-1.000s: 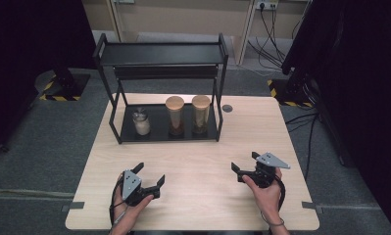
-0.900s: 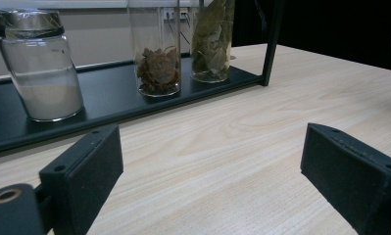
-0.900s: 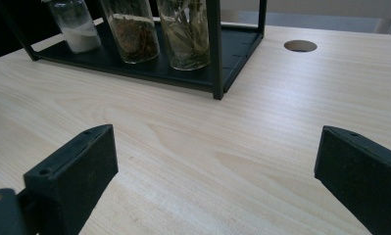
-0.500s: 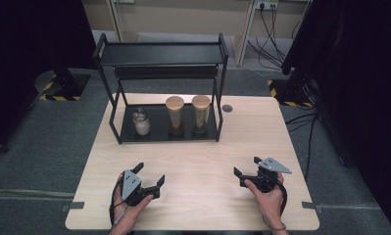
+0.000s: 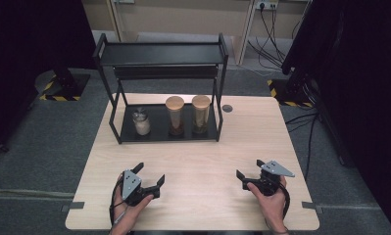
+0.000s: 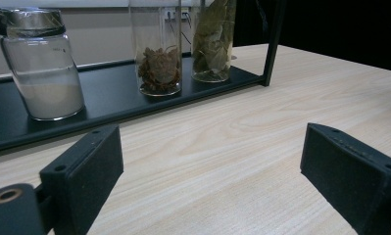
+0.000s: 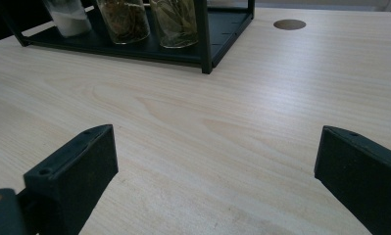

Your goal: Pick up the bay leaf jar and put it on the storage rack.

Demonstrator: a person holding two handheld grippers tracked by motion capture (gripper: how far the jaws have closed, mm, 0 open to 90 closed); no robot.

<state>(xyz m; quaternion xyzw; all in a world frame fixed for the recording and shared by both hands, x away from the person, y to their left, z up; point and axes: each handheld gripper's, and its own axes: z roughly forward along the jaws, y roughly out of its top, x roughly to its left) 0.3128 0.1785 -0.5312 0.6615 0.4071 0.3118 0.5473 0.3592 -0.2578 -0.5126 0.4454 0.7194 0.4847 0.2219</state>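
Two grippers, left gripper (image 5: 150,177) and right gripper (image 5: 245,176), jaws spread, empty; approach the clear glass cork-lidded jars (image 5: 175,116) squarely, low.

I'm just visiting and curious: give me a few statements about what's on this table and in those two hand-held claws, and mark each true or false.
1. Three jars stand on the bottom shelf of the black rack. True: the short jar, the middle jar and the right jar.
2. The left gripper is clamped on a jar. False: its jaws stand wide apart over bare table.
3. The right gripper holds nothing. True.
4. The short jar holds green leaves. False: it holds something white; the leaves are in the right jar.
5. The two tall jars have metal lids. False: theirs look wooden; the short jar's top is silvery.
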